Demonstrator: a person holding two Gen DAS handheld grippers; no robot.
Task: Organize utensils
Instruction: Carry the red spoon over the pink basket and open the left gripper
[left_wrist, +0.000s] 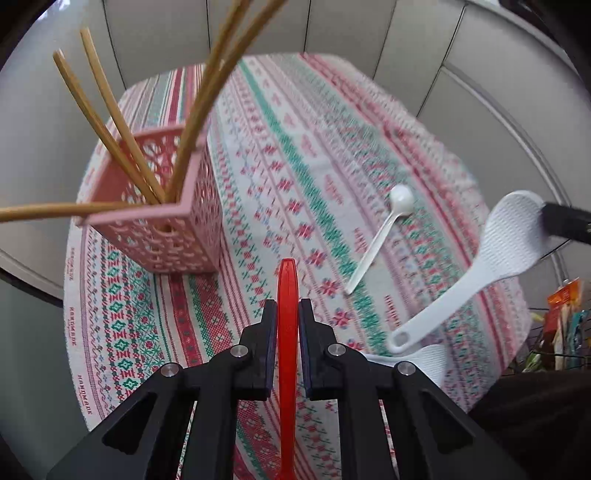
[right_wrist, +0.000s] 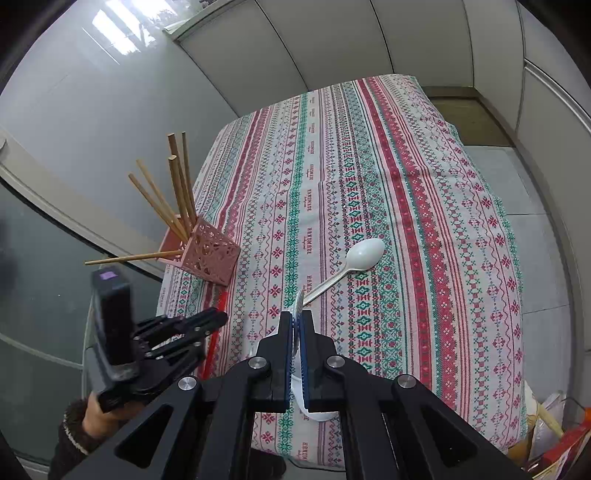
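Our left gripper (left_wrist: 287, 314), jaws clenched on the red utensil (left_wrist: 287, 332), sits nearest the pink basket (left_wrist: 177, 229), which lies ahead-left; our right gripper (right_wrist: 294, 325) clamps the white paddle (right_wrist: 298, 306).

Table under striped, cross-stitch-patterned tablecloth (right_wrist: 369, 177); pale grey panelled walls (right_wrist: 332, 40) behind; window reflection (right_wrist: 114, 29) glinting upper left.
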